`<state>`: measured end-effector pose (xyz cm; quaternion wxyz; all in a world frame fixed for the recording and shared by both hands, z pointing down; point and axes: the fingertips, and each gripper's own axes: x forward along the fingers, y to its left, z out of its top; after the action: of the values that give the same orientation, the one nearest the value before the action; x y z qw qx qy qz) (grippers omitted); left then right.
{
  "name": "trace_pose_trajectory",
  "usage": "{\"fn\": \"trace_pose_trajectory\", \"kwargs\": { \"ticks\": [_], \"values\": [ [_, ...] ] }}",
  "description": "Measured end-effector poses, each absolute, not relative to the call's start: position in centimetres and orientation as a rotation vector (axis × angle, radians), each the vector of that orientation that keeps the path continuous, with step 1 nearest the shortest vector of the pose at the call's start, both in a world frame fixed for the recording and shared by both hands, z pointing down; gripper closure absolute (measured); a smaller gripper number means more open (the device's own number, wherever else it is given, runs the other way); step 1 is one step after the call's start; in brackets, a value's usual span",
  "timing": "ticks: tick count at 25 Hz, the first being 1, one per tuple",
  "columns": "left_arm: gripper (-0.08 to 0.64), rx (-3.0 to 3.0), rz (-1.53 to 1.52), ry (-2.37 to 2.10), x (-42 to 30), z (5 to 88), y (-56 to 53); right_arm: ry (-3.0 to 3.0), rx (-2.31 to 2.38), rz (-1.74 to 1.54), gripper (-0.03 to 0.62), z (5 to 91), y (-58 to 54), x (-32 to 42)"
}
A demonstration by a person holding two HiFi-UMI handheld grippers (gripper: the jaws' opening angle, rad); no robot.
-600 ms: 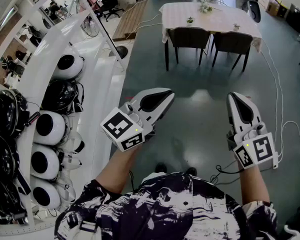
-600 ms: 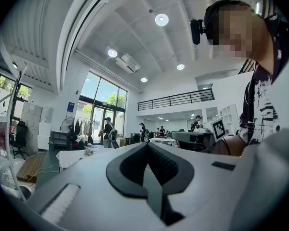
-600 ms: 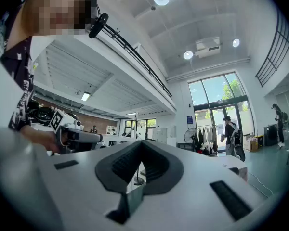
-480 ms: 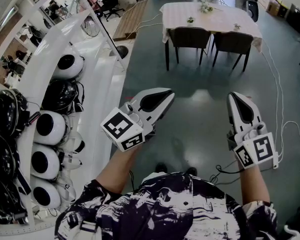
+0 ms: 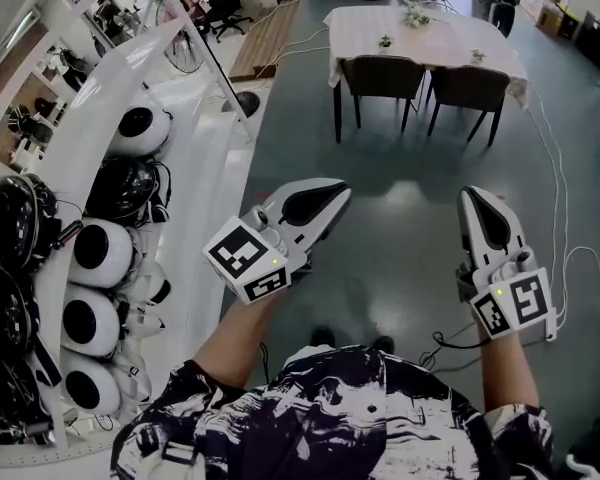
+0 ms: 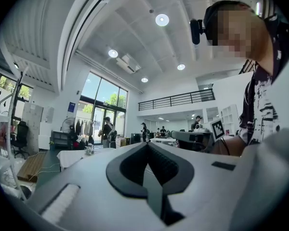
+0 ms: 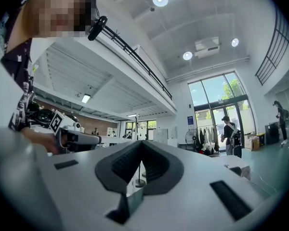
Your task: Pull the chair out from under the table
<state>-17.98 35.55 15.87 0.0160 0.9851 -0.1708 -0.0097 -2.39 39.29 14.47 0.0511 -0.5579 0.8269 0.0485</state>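
Far across the grey floor stands a table (image 5: 450, 40) under a pale cloth, with two dark chairs pushed in on its near side, one on the left (image 5: 383, 75) and one on the right (image 5: 470, 86). Both grippers hover in the air close to my body, well short of the chairs. My left gripper (image 5: 340, 189) points forward and to the right, jaws shut with nothing between them (image 6: 147, 145). My right gripper (image 5: 470, 194) points straight ahead, also shut and empty (image 7: 141, 144). Each sees the other from the side.
A long white shelf unit (image 5: 195, 168) with several round black-and-white helmets (image 5: 100, 253) runs along the left. White cables (image 5: 558, 218) trail over the floor at the right. A pole on a round base (image 5: 242, 103) stands left of the table. People stand far off (image 7: 229, 134).
The head view has shifted a touch, so the table and chairs sit slightly lower and to the right. Both grippers stay shut and hold their places.
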Motion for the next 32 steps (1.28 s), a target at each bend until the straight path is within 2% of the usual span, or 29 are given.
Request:
{"fn": "trace_pose_trajectory", "kwargs": {
  "ticks": [1,2,3,4,5,6,8,11,17,32],
  "values": [
    [0.554,3.071,-0.044,-0.534,-18.1,15.7,35.6,2.519,-1.663,0.135,0.587,14.3,39.4,-2.5],
    [0.554,3.087,-0.072,-0.538,-18.3,15.5,35.6,2.524,-1.618,0.126,0.552,14.2,39.4,-2.6],
    [0.545,3.109,-0.110,-0.545,-18.6,15.1,35.7,2.521,-1.580,0.131,0.335,13.9,39.4,-2.7],
    [0.416,3.129,-0.151,-0.560,-18.8,14.6,35.6,2.504,-1.568,0.163,0.259,13.5,39.5,-2.5],
    [0.243,3.143,-0.188,-0.584,-19.1,14.1,35.4,2.481,-1.582,0.220,0.201,13.0,39.7,-2.3],
    [0.148,3.153,-0.215,-0.615,-19.4,13.7,35.2,2.462,-1.605,0.282,0.145,12.6,39.8,-2.0],
    [0.104,3.171,-0.239,-0.678,-20.2,13.1,34.8,2.457,-1.626,0.342,0.093,12.3,40.1,-1.9],
    [0.091,3.186,-0.241,-0.708,-20.8,13.0,34.6,2.471,-1.629,0.348,0.074,12.6,40.2,-1.9],
    [0.091,3.207,-0.180,-0.690,-19.9,13.7,34.5,2.493,-1.635,0.312,0.074,13.2,40.0,-1.0],
    [0.091,3.183,-0.142,-0.648,-11.6,17.0,33.9,2.597,-1.586,0.235,0.074,16.2,38.0,5.0]
  ]
}}
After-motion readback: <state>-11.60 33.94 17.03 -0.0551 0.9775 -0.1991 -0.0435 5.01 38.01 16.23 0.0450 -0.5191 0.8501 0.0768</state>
